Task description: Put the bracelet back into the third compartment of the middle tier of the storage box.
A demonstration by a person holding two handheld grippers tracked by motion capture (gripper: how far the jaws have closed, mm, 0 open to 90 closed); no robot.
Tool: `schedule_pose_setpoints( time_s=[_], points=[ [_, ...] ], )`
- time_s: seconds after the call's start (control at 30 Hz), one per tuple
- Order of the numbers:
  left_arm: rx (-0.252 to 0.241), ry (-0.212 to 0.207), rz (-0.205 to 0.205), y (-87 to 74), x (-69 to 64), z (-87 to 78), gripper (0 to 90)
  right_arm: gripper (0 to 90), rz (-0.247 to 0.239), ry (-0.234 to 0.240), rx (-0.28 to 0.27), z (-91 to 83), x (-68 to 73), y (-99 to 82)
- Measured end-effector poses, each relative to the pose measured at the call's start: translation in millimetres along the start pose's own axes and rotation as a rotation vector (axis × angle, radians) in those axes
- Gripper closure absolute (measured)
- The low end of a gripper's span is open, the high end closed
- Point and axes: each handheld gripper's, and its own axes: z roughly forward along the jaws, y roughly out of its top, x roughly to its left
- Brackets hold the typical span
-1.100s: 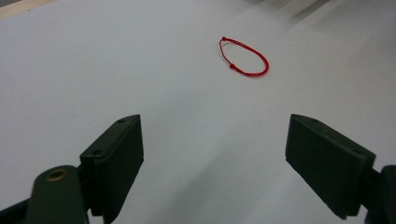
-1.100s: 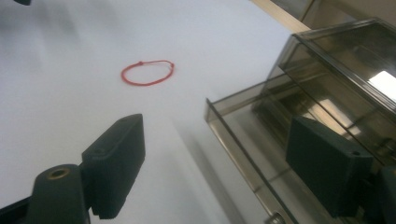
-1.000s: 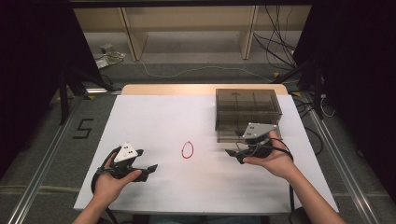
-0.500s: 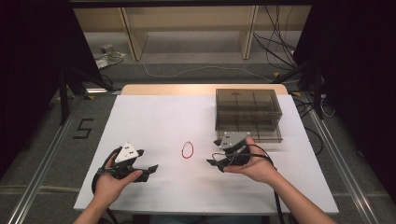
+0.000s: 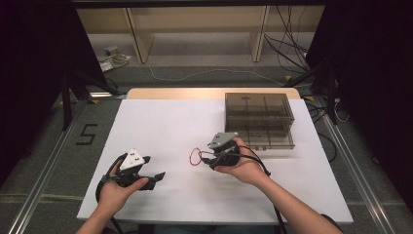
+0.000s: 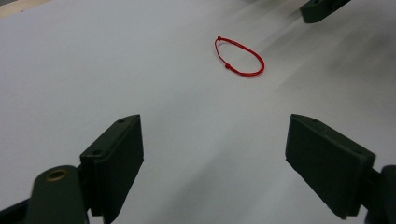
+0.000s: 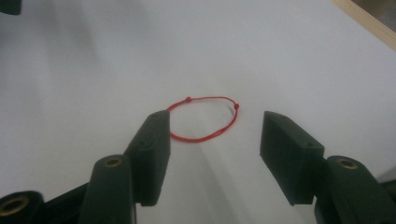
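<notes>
Even overhead light falls on the white tabletop [image 5: 160, 122], bright against dark surroundings on both sides in the high view. Shadows beneath the hands are soft. In the gripper views the near jaws are slightly soft, and streaky motion blur smears the tabletop's far corners.

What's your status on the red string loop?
Right tool open, jaws just closing, at red string loop, not gripped. Left tool open, idle. Nothing in the way.

One readable mark: a "5"
You'll see the black digit 5 [image 5: 86, 134] taped on the grey floor, just left of the white table [image 5: 160, 122].
</notes>
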Motion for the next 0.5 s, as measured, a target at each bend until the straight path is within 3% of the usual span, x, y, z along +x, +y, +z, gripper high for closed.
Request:
schedule_pose_setpoints(
  time_s=[0.3, 0.5],
  points=[
    [-0.002, 0.000, 0.001, 0.0, -0.2, -0.5, 19.2, 50.1, 0.056, -0.049, 0.040, 28.9, -5.8, 6.2],
    [-0.002, -0.001, 0.004, 0.0, -0.4, -0.6, 19.3, 50.7, 0.077, -0.045, 0.055, 43.6, -6.9, 7.3]
  ],
)
